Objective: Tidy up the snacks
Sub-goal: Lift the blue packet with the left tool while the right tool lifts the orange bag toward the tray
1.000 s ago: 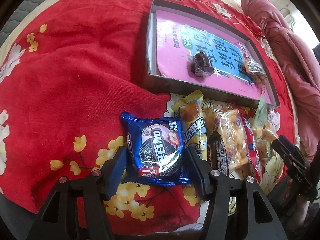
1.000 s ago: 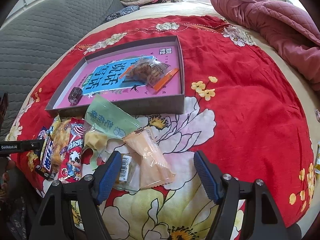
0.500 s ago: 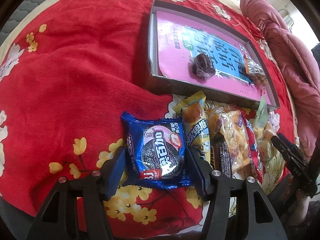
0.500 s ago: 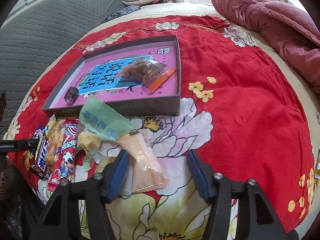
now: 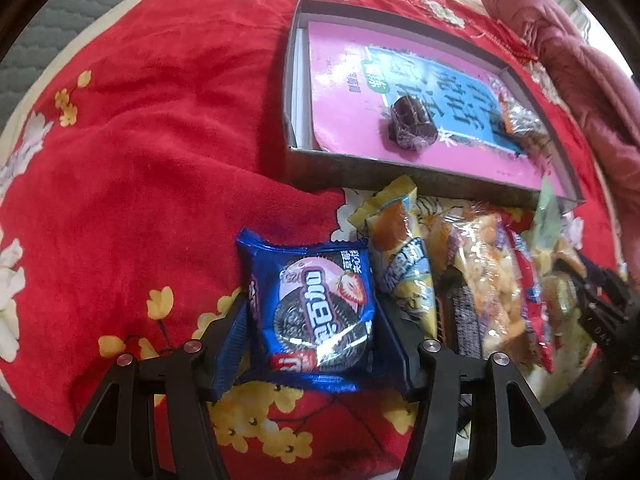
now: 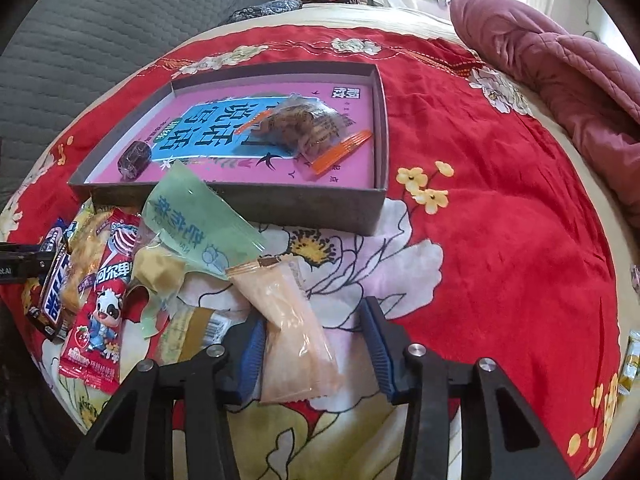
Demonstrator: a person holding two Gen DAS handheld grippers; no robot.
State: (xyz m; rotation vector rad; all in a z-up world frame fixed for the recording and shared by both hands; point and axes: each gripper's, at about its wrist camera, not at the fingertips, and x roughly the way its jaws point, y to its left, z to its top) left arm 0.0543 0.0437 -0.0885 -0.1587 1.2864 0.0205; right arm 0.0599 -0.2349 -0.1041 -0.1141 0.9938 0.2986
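Nearest, the left gripper [image 5: 312,332] brackets the blue cookie packet [image 5: 316,316] — contact seemingly made. The right gripper [image 6: 312,344] is closing around the orange sachet [image 6: 294,332], one pad clear; slick film could squirt sideways before reaching the box [image 6: 382,120].

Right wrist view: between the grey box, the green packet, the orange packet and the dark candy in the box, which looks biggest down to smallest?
1. Grey box.
2. and 3. Green packet and orange packet: look alike, and the orange one is nearer the camera.
4. Dark candy.
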